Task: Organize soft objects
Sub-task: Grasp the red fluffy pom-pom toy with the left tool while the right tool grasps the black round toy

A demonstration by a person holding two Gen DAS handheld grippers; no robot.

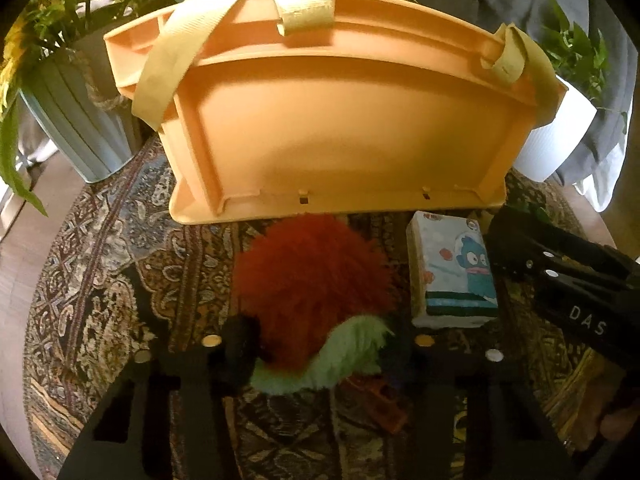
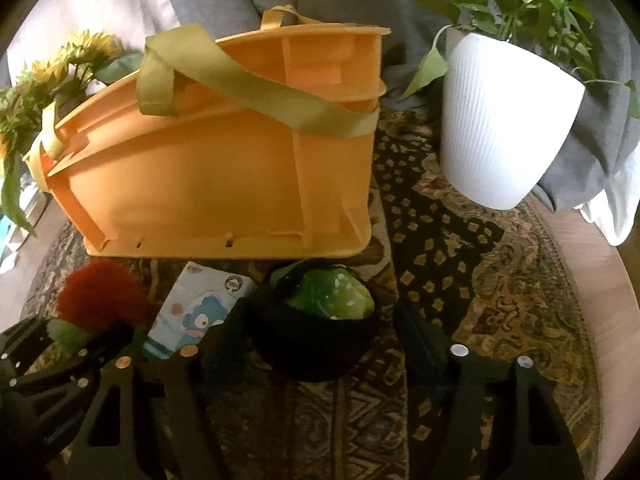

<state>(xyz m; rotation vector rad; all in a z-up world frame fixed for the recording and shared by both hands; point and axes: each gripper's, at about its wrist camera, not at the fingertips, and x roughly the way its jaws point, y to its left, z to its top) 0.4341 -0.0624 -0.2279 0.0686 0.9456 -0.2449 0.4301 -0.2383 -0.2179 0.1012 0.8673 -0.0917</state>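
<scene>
You had a round table (image 2: 592, 304) under a patterned cloth (image 1: 100, 264). On it stood an orange basket (image 1: 340, 120), a ribbed white pot (image 2: 500, 120) and a pale blue pot (image 1: 76, 128). In front of the basket lay a red-and-green fluffy toy (image 1: 308, 276), a tissue pack (image 1: 452, 276) and a green-and-black soft object (image 2: 328, 312).

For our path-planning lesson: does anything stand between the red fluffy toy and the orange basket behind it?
Nothing lies on the rug between the red fluffy toy and the orange basket. Its near wall rises in front of the toy, and yellow straps drape over the rim there; the opening itself cannot be seen.
</scene>
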